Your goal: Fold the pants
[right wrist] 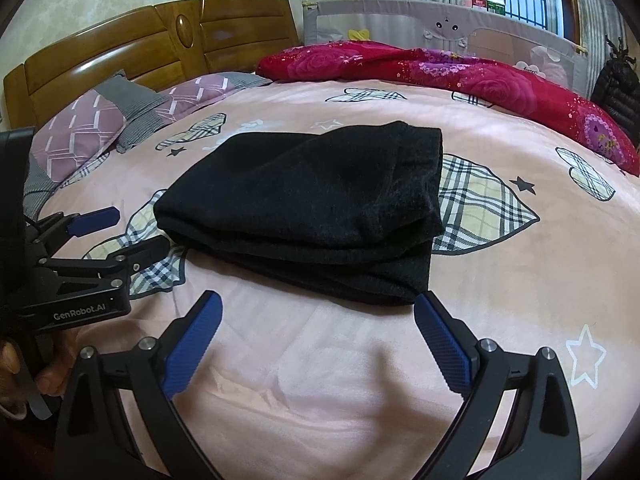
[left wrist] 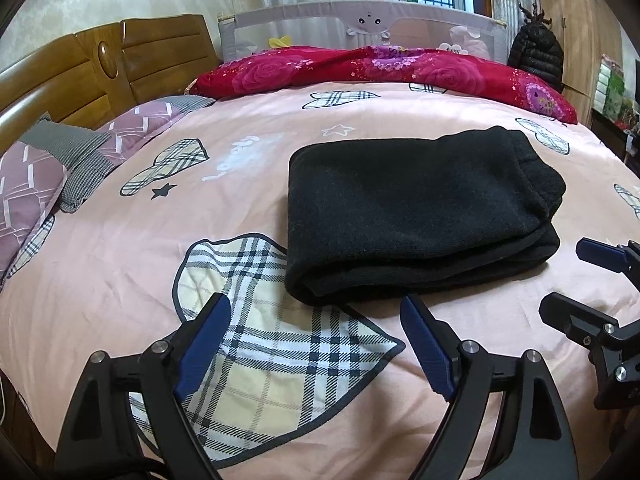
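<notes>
The black pants (left wrist: 416, 216) lie folded into a thick rectangular stack on the pink bedspread (left wrist: 120, 272); they also show in the right wrist view (right wrist: 304, 208). My left gripper (left wrist: 316, 312) is open and empty, just short of the stack's near left corner. My right gripper (right wrist: 316, 312) is open and empty, just short of the stack's near edge. The right gripper shows at the right edge of the left wrist view (left wrist: 568, 280), and the left gripper shows at the left of the right wrist view (right wrist: 132, 228). Neither touches the pants.
A wooden headboard (left wrist: 92, 68) and purple-grey pillows (left wrist: 60, 160) lie to the left. A red floral quilt (left wrist: 380, 68) is bunched along the far side before a grey bed rail (left wrist: 360, 24). A black jacket (left wrist: 536, 52) hangs at the far right.
</notes>
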### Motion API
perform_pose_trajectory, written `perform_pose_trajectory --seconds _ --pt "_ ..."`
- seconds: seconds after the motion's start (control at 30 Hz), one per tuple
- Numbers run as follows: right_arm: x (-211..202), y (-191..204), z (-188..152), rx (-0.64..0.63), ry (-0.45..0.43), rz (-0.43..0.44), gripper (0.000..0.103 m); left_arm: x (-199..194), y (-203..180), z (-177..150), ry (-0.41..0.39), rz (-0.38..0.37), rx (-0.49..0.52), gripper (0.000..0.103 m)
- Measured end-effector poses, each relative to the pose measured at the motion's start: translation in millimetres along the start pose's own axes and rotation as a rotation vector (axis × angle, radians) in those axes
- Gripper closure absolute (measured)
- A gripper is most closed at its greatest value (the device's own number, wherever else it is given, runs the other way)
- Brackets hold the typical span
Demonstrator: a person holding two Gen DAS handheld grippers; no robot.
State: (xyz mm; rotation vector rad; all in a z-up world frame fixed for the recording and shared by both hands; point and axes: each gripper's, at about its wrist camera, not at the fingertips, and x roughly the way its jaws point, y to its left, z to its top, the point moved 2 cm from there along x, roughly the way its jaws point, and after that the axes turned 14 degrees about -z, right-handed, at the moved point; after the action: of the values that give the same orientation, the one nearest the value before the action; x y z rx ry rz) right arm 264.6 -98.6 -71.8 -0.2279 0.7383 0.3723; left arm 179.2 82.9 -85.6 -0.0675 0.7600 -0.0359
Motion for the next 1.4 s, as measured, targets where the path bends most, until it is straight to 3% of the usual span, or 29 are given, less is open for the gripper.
perform_pose_trajectory --seconds 0.87,1.4 --pt "-0.3 7.8 -0.3 0.0 0.0 0.008 0.006 -0.5 0.4 0.9 -0.025 0.031 0.01 0.014" --pt "3.7 7.4 2.9 -0.002 0.013 0.026 0.006 6.2 6.2 4.2 0.014 0.005 -0.01 0.013"
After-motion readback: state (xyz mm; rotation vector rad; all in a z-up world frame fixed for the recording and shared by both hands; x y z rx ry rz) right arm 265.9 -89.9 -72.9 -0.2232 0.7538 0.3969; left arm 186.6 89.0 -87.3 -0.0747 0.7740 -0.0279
